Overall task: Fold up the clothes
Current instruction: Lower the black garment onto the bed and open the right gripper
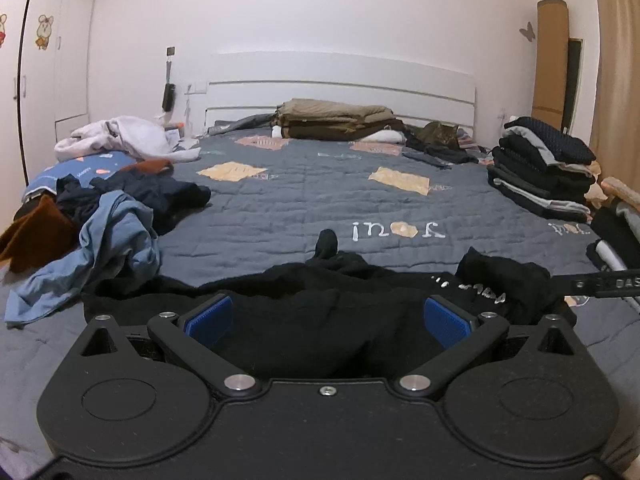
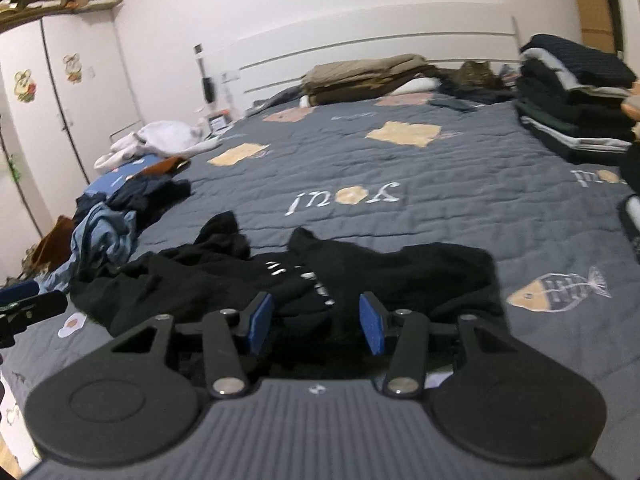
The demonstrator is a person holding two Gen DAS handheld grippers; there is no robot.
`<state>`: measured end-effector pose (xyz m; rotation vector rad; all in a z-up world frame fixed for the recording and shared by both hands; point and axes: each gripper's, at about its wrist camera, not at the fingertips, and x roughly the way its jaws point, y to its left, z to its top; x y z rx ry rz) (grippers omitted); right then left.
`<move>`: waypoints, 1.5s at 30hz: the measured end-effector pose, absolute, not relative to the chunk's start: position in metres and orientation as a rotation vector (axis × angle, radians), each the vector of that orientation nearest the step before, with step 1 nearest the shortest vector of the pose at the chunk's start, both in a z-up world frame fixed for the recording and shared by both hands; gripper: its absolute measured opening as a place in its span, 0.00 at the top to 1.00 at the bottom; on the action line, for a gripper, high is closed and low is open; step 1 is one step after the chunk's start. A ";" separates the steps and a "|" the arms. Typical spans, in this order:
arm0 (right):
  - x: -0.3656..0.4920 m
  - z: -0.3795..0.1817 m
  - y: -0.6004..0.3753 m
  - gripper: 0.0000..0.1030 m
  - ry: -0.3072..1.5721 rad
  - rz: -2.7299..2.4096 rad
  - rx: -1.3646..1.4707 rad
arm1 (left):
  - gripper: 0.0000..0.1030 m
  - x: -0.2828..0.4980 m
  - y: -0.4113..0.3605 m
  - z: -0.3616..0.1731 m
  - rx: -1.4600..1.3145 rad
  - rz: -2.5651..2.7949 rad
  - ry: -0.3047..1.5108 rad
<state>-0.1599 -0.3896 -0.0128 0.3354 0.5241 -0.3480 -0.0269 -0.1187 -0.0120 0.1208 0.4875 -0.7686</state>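
Left wrist view: at 9 o'clock we see the loose pile (image 1: 100, 216); at 6 the crumpled black garment (image 1: 320, 304) lies under our wide left gripper (image 1: 326, 318) and half-open right gripper (image 2: 316, 322). We judge spreading it flat comes next.

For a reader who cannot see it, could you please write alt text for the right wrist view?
The open right gripper hovers over a crumpled black garment on a grey quilted bed. Unfolded clothes lie left, a folded stack far right.
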 end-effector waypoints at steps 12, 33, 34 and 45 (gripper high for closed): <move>-0.121 -0.042 -0.373 0.54 0.590 -0.207 0.284 | 0.00 -0.021 -0.114 -0.021 0.084 -0.815 0.537; -0.097 -0.075 -0.368 0.46 0.641 -0.224 0.306 | 0.00 -0.012 -0.101 -0.024 0.067 -0.777 0.573; -0.097 -0.075 -0.367 0.46 0.640 -0.221 0.305 | 0.01 -0.011 -0.101 -0.025 0.069 -0.775 0.584; -0.105 -0.060 -0.358 0.83 0.599 -0.141 0.324 | 0.01 -0.009 -0.097 -0.027 0.059 -0.756 0.589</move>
